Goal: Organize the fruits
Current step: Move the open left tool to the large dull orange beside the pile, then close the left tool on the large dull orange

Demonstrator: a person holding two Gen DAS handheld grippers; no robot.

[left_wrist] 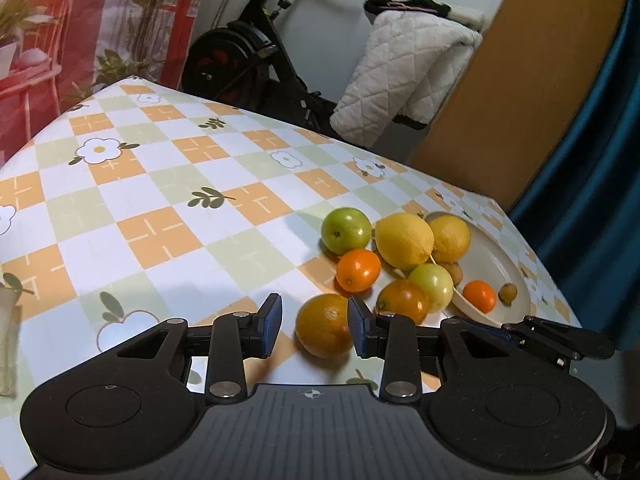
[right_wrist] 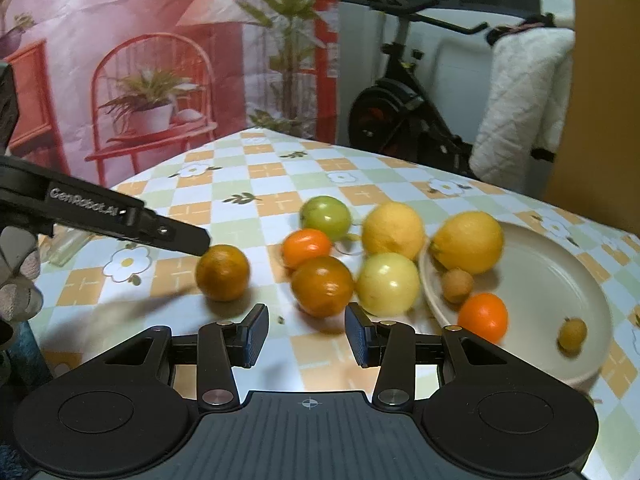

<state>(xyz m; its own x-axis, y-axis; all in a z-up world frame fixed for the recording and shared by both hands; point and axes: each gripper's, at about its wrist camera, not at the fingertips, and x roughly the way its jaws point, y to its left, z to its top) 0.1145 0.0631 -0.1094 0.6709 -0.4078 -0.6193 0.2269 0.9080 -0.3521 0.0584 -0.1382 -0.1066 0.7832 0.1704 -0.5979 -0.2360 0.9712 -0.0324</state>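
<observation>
Several fruits lie on the checked tablecloth beside a beige plate point(right_wrist: 560, 280). My left gripper point(left_wrist: 314, 326) is open, its jaws either side of a dull orange point(left_wrist: 324, 330) that rests on the table; the right finger touches it. The same orange shows in the right wrist view point(right_wrist: 222, 273) with the left gripper's finger point(right_wrist: 176, 236) at it. My right gripper point(right_wrist: 306, 336) is open and empty, just short of another dull orange point(right_wrist: 322, 286). A green apple point(right_wrist: 326, 213), two lemons point(right_wrist: 393, 230) point(right_wrist: 468, 242) and a pale apple point(right_wrist: 387, 284) lie behind.
The plate point(left_wrist: 500, 268) holds a small bright orange point(right_wrist: 483, 317) and two small brown fruits point(right_wrist: 457, 285). A bright orange point(right_wrist: 306, 247) lies on the cloth. An exercise bike point(left_wrist: 256, 56) and a quilted cover point(left_wrist: 408, 80) stand beyond the table's far edge.
</observation>
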